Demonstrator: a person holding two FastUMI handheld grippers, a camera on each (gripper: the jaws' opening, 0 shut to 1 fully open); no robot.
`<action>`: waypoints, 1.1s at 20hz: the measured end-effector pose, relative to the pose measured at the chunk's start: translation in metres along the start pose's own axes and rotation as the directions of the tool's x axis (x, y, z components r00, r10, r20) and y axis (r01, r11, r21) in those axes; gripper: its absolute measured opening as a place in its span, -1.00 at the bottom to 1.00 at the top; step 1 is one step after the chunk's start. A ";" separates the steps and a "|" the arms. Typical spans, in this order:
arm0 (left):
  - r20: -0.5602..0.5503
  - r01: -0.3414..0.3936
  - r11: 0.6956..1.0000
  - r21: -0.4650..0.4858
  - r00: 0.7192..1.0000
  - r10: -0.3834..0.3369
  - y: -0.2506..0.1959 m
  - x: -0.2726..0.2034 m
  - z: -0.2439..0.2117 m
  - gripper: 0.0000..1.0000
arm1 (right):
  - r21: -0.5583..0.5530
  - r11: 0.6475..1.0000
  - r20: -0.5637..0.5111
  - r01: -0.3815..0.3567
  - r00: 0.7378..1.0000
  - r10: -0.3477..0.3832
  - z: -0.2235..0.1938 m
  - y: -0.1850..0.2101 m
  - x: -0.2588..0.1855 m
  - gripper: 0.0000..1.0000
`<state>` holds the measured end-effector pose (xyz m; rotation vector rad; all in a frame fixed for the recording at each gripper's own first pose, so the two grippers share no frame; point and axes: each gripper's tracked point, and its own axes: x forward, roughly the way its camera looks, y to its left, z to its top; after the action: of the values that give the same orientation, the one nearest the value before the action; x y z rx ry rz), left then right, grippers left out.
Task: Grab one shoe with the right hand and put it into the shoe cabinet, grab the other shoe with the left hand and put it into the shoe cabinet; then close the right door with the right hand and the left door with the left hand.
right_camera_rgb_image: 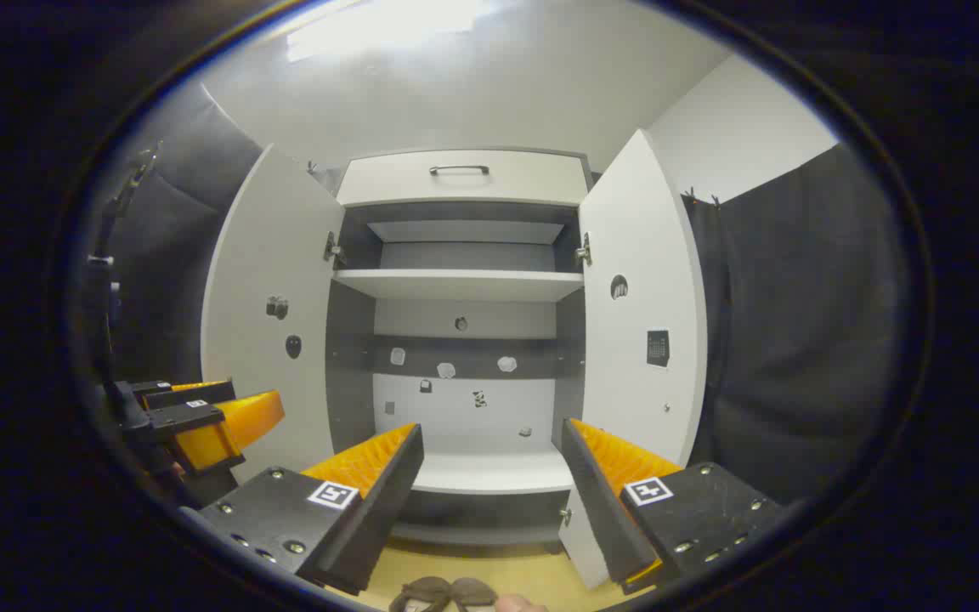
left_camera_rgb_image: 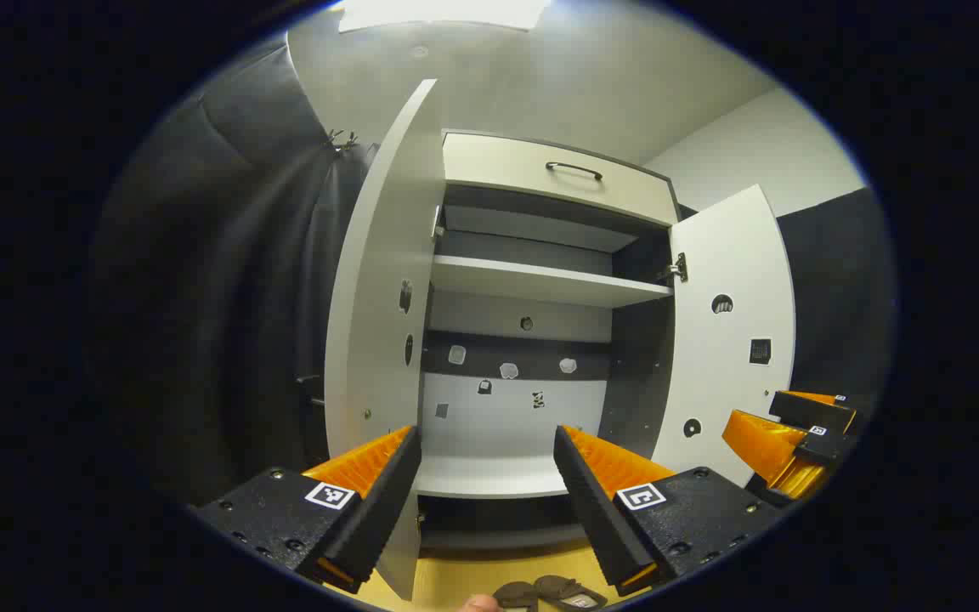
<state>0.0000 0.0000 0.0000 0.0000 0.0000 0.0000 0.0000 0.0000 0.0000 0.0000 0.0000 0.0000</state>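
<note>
Cabinet: the shoe cabinet (right_camera_rgb_image: 464,357) stands with both doors swung wide, its shelves bare to take the pair.
Shoes: dark shoes (right_camera_rgb_image: 443,592) lie on the floor just before it.
Grippers: left gripper (left_camera_rgb_image: 485,501) and right gripper (right_camera_rgb_image: 489,501) hang level, jaws apart, holding nothing.

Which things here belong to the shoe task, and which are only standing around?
For the task:
- shoes on the floor
- shoe cabinet, shelves bare
- left door, open
- right door, open
- left gripper, open
- right gripper, open

Not for the task:
- top drawer, closed
- black curtain
</note>
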 end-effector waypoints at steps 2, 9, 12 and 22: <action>-0.004 0.006 1.000 0.000 1.000 -0.006 0.002 0.000 -0.002 0.92 | -0.014 1.000 -0.007 0.006 1.000 -0.006 -0.006 0.005 -0.006 0.95; -0.022 -0.011 1.000 0.008 1.000 0.011 0.017 -0.001 -0.010 0.92 | -0.014 0.999 -0.032 -0.031 0.999 0.030 -0.020 0.028 -0.001 0.96; -0.026 -0.016 1.000 0.011 1.000 0.016 0.019 -0.002 -0.011 0.92 | -0.002 1.000 -0.032 -0.030 0.999 0.030 -0.022 0.028 -0.001 0.94; -0.019 -0.041 0.999 0.020 0.999 0.041 0.025 -0.007 -0.009 0.92 | 0.027 0.999 -0.084 -0.020 0.996 0.022 -0.050 0.019 0.001 0.96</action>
<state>-0.0071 0.0250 -0.0088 0.0193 0.0189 0.0408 0.0007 0.0189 -0.0501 0.0257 0.0840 0.0213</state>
